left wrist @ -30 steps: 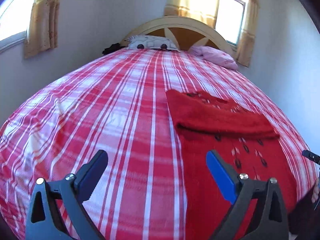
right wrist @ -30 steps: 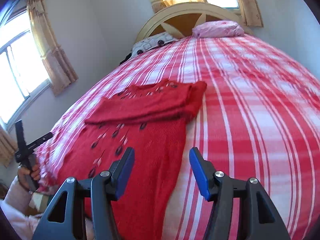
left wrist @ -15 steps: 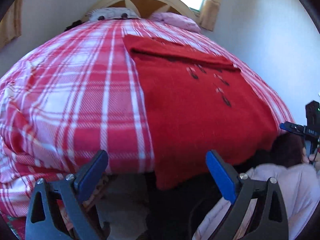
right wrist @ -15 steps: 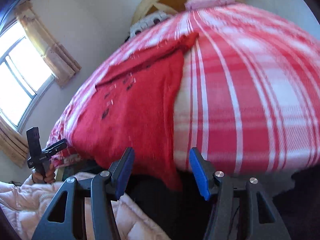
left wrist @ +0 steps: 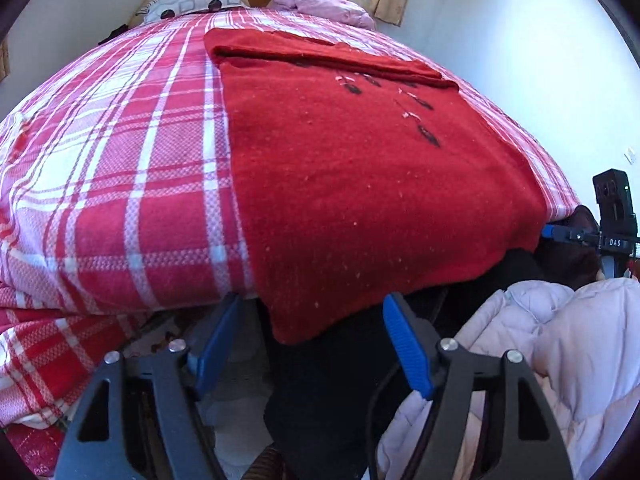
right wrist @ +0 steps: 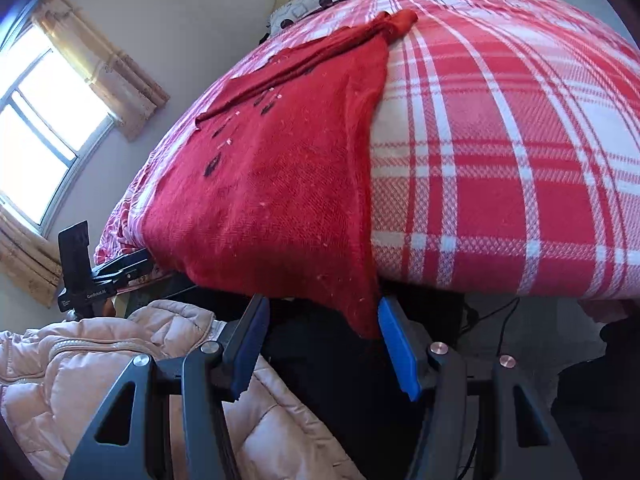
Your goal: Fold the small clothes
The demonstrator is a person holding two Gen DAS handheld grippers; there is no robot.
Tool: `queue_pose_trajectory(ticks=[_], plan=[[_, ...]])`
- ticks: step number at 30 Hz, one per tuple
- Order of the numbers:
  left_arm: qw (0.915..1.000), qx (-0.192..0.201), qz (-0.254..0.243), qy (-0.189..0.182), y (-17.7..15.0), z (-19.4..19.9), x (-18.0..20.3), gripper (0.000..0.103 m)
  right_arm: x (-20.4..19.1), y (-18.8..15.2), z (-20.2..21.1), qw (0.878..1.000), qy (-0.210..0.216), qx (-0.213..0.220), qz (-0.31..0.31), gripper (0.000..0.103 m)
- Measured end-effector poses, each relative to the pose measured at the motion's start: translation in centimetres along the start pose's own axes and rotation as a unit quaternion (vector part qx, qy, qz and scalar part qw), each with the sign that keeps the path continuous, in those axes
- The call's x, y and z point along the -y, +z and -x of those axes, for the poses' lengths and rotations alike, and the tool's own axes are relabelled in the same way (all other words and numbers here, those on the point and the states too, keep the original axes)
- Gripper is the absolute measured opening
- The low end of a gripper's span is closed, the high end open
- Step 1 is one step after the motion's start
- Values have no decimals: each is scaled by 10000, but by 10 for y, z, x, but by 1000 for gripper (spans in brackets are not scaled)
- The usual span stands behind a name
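Observation:
A red knitted garment point(left wrist: 360, 184) with small dark marks lies flat on the plaid bed, its far part folded over. Its near hem hangs over the bed's edge. In the left wrist view my left gripper point(left wrist: 312, 324) is at that edge with the hem's left corner between its blue pads; the jaws are closing and the pads do not press on the cloth. In the right wrist view the garment point(right wrist: 272, 184) drops its right corner between the jaws of my right gripper point(right wrist: 322, 312), which stands open, the cloth close to the right pad point(right wrist: 396, 344).
The red and white plaid bedspread point(left wrist: 120, 184) covers the bed. Pillows point(left wrist: 188, 2) lie by the wooden headboard. A person's pale pink padded jacket point(right wrist: 80, 364) fills the space below the bed's edge. A curtained window point(right wrist: 44, 132) is on the left wall.
Both grippers came down and back from above the bed to its near edge, now level with the garment's hanging hem. The left jaws have narrowed; the right jaws kept their width.

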State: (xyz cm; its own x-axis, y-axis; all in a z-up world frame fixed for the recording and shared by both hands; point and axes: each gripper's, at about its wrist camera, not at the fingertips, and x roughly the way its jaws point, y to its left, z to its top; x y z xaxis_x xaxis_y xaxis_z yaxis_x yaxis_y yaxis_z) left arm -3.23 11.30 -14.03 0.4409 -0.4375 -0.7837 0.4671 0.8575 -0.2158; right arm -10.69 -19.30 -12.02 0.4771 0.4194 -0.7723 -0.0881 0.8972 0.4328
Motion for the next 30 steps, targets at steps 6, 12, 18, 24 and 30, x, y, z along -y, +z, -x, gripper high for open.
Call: queue_pose_trajectory(ticks=[6, 12, 18, 24, 30], plan=[[9996, -230, 39, 144, -5, -13, -3, 74, 7, -1, -3, 10000, -30, 40, -74, 58], [9992, 30, 329, -238, 3, -10, -7, 74, 7, 0, -15, 9999, 125, 55, 36, 58], [9984, -243, 181, -471, 3, -20, 0, 23, -12, 2, -24, 9986, 282, -74, 449, 12], [9953, -43, 212, -947, 8, 6, 1, 11, -12, 11, -1, 9939, 1079, 201, 119, 8], [9872, 486, 729, -1330, 38, 41, -9, 11, -11, 48, 27, 9792, 1832, 774, -396, 7]])
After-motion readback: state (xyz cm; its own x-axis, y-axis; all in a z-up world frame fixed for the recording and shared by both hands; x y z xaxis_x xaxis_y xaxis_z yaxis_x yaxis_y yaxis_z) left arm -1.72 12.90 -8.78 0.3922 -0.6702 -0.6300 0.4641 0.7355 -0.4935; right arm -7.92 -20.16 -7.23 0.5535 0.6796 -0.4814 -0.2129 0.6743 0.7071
